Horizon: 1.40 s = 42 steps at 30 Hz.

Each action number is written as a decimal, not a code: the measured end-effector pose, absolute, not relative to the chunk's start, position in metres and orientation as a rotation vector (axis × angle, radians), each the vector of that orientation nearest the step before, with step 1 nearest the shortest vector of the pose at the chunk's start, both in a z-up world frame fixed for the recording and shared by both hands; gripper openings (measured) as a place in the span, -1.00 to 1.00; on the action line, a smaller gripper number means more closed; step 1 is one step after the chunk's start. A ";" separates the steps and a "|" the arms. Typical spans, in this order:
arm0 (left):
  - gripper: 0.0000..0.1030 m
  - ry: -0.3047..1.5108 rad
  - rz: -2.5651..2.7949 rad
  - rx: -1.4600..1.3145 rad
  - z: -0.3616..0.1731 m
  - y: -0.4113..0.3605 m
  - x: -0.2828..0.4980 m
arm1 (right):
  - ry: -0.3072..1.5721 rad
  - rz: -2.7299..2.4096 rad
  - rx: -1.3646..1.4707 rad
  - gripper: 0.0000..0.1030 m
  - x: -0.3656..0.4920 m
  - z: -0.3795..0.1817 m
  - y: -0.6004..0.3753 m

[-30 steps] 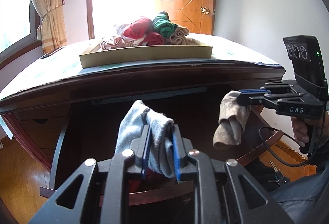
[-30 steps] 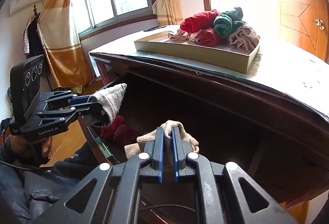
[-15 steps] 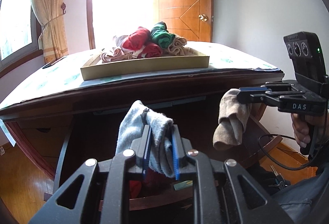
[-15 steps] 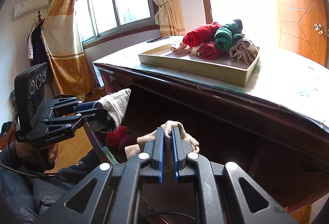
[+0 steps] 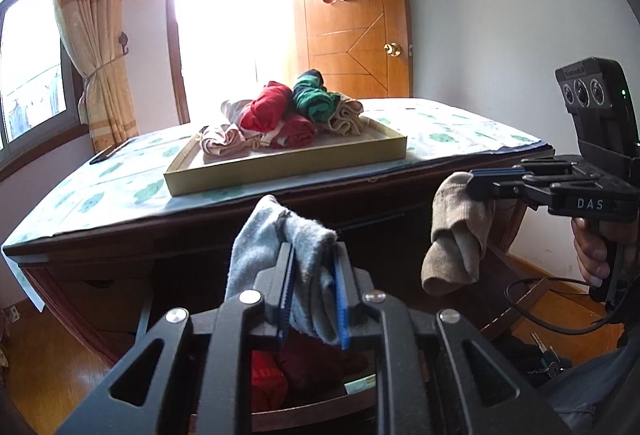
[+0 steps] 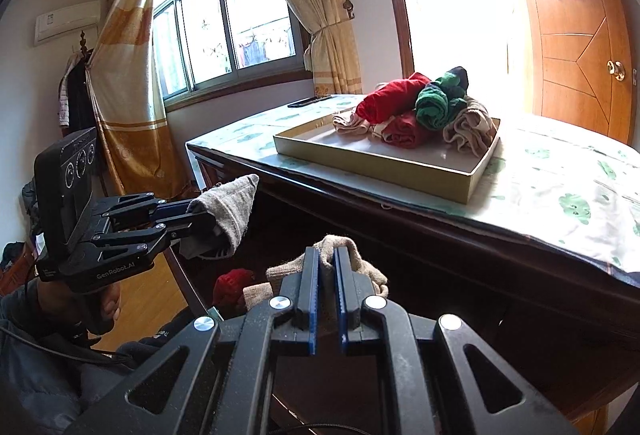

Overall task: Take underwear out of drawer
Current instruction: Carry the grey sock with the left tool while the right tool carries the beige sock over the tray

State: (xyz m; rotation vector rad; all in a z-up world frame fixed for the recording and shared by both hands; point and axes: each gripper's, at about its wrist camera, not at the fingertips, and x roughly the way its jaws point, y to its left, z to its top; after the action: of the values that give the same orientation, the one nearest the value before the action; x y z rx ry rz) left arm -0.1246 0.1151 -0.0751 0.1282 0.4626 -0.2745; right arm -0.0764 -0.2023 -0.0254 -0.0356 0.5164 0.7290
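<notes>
The desk's front edge (image 5: 280, 203) overhangs the open drawer (image 5: 304, 407), so room above the drawer is tight at its far side and freer on the near side. On the desktop, the shallow tray (image 5: 288, 171) sits near that edge with rolled garments (image 5: 280, 115) heaped at its far end. The cloth-covered surface (image 6: 560, 187) right of the tray lies bare.

Your left wrist camera looks forward along its gripper, angled slightly down, close before the dark wooden desk (image 5: 120, 235), with your right gripper (image 5: 476, 181) at its right edge. Your right wrist camera faces likewise, with your left gripper (image 6: 200, 217) at its left. Both share the far shallow tray (image 5: 280, 171) of rolled clothes.
</notes>
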 end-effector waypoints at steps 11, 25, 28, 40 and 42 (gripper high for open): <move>-0.69 0.408 -0.284 0.153 -0.053 0.106 -0.122 | 0.467 0.732 -0.042 -0.84 -0.077 -0.008 -0.202; -0.69 0.349 -0.286 0.175 -0.029 0.097 -0.112 | 0.414 0.732 -0.044 -0.84 -0.073 0.013 -0.203; -0.69 0.337 -0.288 0.185 -0.025 0.095 -0.111 | 0.401 0.735 -0.052 -0.84 -0.073 0.018 -0.202; -0.69 0.313 -0.287 0.219 -0.009 0.088 -0.096 | 0.352 0.724 -0.063 -0.84 -0.062 0.044 -0.202; -0.69 0.311 -0.284 0.225 -0.006 0.087 -0.092 | 0.346 0.721 -0.066 -0.84 -0.060 0.047 -0.203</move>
State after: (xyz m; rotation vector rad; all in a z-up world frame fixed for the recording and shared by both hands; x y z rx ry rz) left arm -0.0918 0.0871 -0.0058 0.2247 0.3107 -0.2843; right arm -0.0598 -0.2027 0.0475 -0.0657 0.3458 0.7212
